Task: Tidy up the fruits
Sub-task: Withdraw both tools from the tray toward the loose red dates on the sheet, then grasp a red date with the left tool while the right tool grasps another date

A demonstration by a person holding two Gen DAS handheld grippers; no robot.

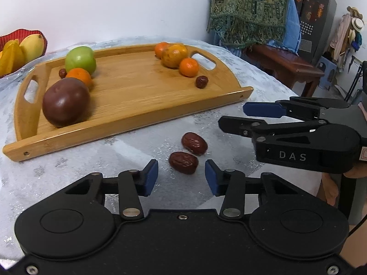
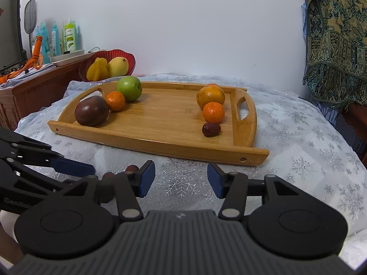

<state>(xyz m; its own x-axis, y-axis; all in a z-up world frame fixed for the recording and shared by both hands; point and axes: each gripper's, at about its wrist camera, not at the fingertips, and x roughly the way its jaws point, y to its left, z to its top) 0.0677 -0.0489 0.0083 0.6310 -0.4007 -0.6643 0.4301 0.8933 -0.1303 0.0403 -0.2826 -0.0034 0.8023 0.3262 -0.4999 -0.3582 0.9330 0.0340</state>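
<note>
The left gripper (image 1: 181, 177) hangs parted around the nearer date (image 1: 183, 162), pads clear. The right gripper (image 2: 181, 177) gapes, empty. Next: pinch it, carry it to the tray (image 1: 128, 123).

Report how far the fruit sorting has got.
Done: the wooden tray holds fruit at both ends, each with a red date.
In hand: nothing is gripped; the left gripper brackets the nearer date on the tablecloth, pads apart.
Left: that date and the second date.

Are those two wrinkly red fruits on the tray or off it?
Off. Both red dates lie on the tablecloth, in front of the wooden tray.
</note>
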